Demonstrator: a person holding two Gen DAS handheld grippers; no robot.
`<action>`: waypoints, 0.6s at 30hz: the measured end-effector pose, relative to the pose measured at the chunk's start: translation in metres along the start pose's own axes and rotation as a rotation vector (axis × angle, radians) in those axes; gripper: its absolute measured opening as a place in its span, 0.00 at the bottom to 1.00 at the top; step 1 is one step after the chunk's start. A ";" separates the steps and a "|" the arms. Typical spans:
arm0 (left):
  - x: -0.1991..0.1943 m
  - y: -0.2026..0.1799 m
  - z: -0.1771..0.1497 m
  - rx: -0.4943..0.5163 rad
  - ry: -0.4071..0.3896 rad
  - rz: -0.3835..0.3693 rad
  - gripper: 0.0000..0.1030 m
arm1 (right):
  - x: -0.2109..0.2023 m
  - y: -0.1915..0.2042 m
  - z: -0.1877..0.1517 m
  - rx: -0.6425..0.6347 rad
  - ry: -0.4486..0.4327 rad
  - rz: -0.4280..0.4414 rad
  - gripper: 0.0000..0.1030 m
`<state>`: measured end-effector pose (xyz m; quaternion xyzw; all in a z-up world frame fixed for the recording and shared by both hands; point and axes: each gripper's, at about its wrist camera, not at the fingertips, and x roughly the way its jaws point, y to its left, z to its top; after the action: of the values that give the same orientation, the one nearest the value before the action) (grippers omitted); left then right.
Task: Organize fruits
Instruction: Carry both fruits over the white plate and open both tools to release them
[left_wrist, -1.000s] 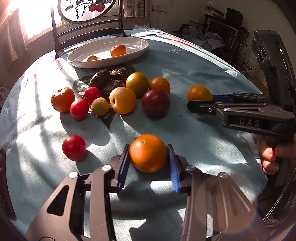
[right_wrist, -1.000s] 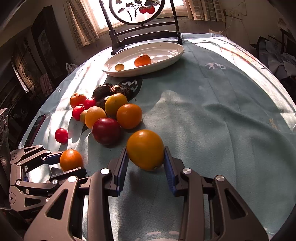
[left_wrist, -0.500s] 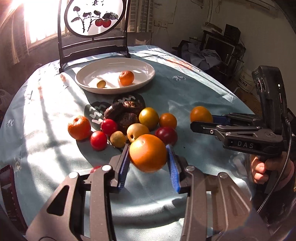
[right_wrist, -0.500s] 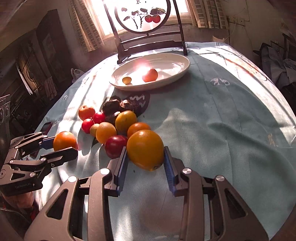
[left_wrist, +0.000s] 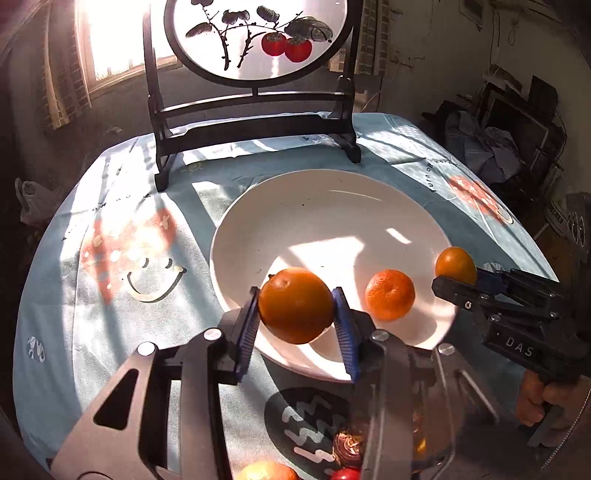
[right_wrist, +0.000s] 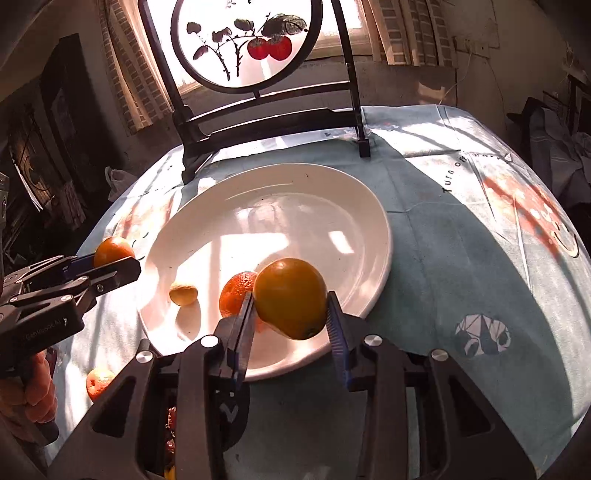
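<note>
Two fruits are being carried to the white plate (left_wrist: 369, 192) at once, so the step in hand is judged to be the delivery, just short of the release. An orange (left_wrist: 295, 304) is clamped between the blue pads of the left gripper (left_wrist: 297, 321), which is closed firmly on its sides and holds it clear of the plate, over the near left part of the rim. A yellower orange fruit (right_wrist: 290, 297) is pinched in the same way by the right gripper (right_wrist: 290, 321), whose jaws are closed on it and nowhere wider than the fruit; it hangs above the near right part of the plate. Inside the plate a mandarin (left_wrist: 389, 293) is already seen lying, and in the right wrist view a small yellowish fruit (right_wrist: 183, 294) lies to its left. Further fruits remain on the table (left_wrist: 110, 295) near the lower edge of the left view, only partly shown.

For the next move, each gripper is best lowered until its fruit is just above a bare patch of the plate, kept apart from the mandarin and from the other gripper, and only then opened. Because round fruit is likely to roll on the shallow dish, a low, gentle release away from the rim is called for.
</note>
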<state>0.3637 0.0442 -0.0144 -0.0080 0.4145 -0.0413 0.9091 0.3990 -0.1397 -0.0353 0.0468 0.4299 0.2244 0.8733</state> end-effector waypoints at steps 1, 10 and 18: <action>0.010 0.003 0.002 -0.008 0.017 -0.001 0.38 | 0.007 -0.001 0.001 0.002 0.012 0.008 0.36; 0.037 0.003 0.007 -0.016 0.052 0.049 0.67 | 0.007 -0.002 0.004 -0.027 -0.005 0.025 0.50; -0.064 -0.006 -0.036 0.009 -0.103 0.071 0.92 | -0.060 0.028 -0.029 -0.095 -0.094 0.068 0.50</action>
<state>0.2945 0.0445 0.0099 0.0086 0.3668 -0.0104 0.9302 0.3347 -0.1434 -0.0020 0.0303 0.3757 0.2717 0.8855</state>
